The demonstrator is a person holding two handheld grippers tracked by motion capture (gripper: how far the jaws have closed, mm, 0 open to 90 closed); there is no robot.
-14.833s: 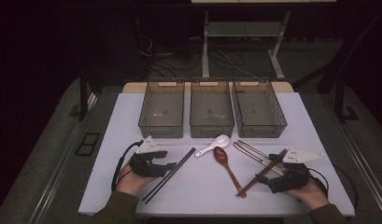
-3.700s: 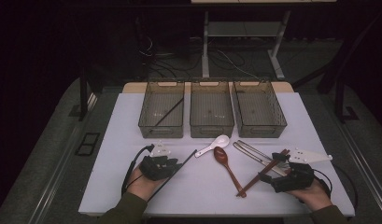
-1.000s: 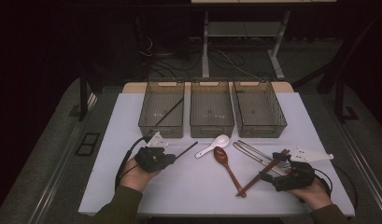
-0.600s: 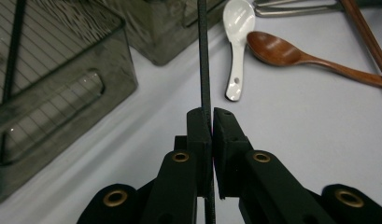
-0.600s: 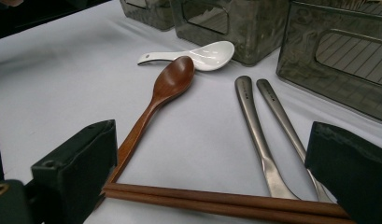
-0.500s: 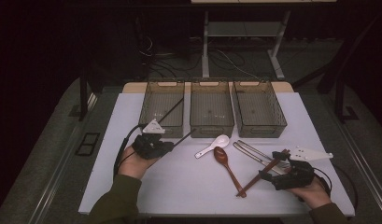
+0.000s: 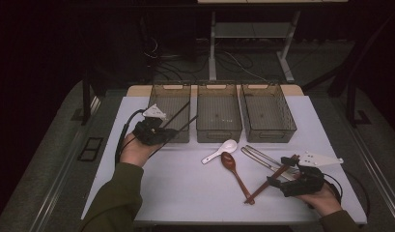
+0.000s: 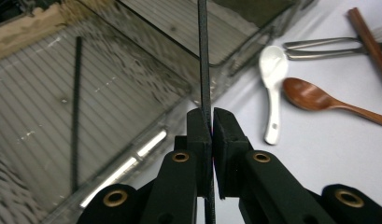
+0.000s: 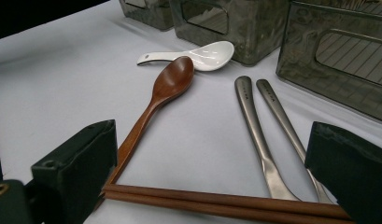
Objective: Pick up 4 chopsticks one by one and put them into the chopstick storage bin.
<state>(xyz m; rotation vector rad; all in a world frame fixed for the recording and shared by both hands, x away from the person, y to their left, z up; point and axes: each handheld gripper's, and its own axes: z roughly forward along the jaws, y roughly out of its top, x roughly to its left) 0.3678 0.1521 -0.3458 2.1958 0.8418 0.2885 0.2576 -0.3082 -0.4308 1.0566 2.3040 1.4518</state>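
Over at the left, the left gripper (image 7: 154,129) has its fingers (image 8: 199,133) pressed tight on a thin black chopstick (image 8: 202,60), lifted off the table (image 7: 185,188) and slanting up over the near rim of the left bin (image 7: 159,99). A second black chopstick (image 8: 76,112) already lies inside that bin, along its ribbed floor. Next come the middle bin (image 7: 219,130) and the right bin (image 7: 270,133), side by side at the far edge. In front of them, on the white table, a white ceramic spoon (image 7: 219,151) lies just beside a brown wooden spoon (image 7: 236,174), their bowls nearly touching. To the right of those lie two metal chopsticks (image 7: 262,158), close together. A pair of brown wooden chopsticks (image 7: 270,179) crosses over their near ends. At the far right, the right gripper (image 7: 291,181) rests low at the table, its fingers (image 9: 81,172) spread wide, with the brown wooden chopsticks lying between them, not pinched.
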